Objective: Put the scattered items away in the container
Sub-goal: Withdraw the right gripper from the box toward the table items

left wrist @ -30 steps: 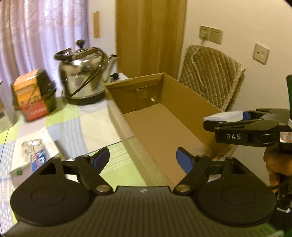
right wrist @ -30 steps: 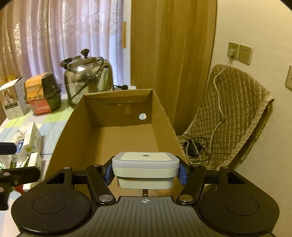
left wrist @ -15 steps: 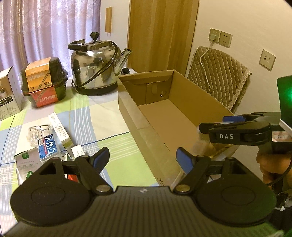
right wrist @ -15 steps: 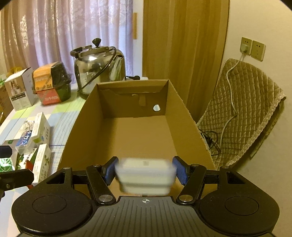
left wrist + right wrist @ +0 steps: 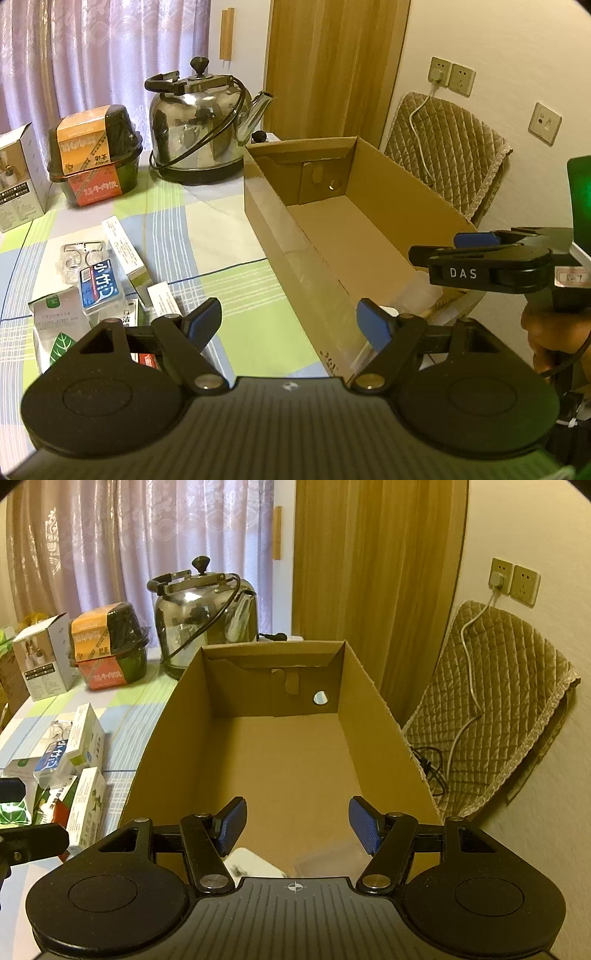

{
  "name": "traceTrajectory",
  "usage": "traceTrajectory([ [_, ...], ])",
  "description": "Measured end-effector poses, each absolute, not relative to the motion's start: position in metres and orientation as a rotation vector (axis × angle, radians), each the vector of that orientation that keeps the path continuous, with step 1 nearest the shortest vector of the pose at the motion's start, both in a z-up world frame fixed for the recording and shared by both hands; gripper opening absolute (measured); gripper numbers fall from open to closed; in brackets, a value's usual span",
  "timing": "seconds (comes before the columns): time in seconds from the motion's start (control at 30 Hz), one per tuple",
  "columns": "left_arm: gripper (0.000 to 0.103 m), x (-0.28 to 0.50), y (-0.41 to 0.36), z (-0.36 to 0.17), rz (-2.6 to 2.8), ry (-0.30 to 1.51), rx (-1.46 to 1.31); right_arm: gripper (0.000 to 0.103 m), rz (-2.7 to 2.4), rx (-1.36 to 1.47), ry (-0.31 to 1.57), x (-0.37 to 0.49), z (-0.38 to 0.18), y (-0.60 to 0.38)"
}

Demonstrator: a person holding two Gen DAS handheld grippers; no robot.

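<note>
At frame bottom, the right gripper [image 5: 294, 825] gapes wide above the cardboard box [image 5: 373, 701], a white item [image 5: 251, 862] lying beneath it, while the left gripper [image 5: 290, 319] is also spread wide, empty.

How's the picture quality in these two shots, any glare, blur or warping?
Left wrist view: sharp, warm yellowish light, bright reflections on the steel kettle, green glare at the right edge, fisheye bending of the cardboard box. Right wrist view: mostly sharp, dark vignetted corners, and the white item below the right gripper looks soft.
</note>
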State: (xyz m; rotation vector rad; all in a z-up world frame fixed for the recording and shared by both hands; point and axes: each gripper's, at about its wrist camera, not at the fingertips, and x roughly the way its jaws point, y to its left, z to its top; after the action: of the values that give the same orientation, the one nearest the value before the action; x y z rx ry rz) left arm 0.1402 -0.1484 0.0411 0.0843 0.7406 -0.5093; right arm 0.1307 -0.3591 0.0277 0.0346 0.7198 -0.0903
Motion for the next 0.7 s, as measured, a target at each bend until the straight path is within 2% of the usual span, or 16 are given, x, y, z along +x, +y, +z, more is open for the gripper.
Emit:
traceTrajectory([
  [0.4, 0.078, 0.134, -0.127, 0.040, -0.454, 0.746, 0.067, 0.068, -0.094, 0.037, 0.717, 0.127, 0.031, -0.356],
  [0.7, 0.082, 0.111, -0.070, 0.034, -0.295, 0.775, 0.034, 0.068, -0.052, 0.052, 0.678, 0.116, 0.051, -0.336],
])
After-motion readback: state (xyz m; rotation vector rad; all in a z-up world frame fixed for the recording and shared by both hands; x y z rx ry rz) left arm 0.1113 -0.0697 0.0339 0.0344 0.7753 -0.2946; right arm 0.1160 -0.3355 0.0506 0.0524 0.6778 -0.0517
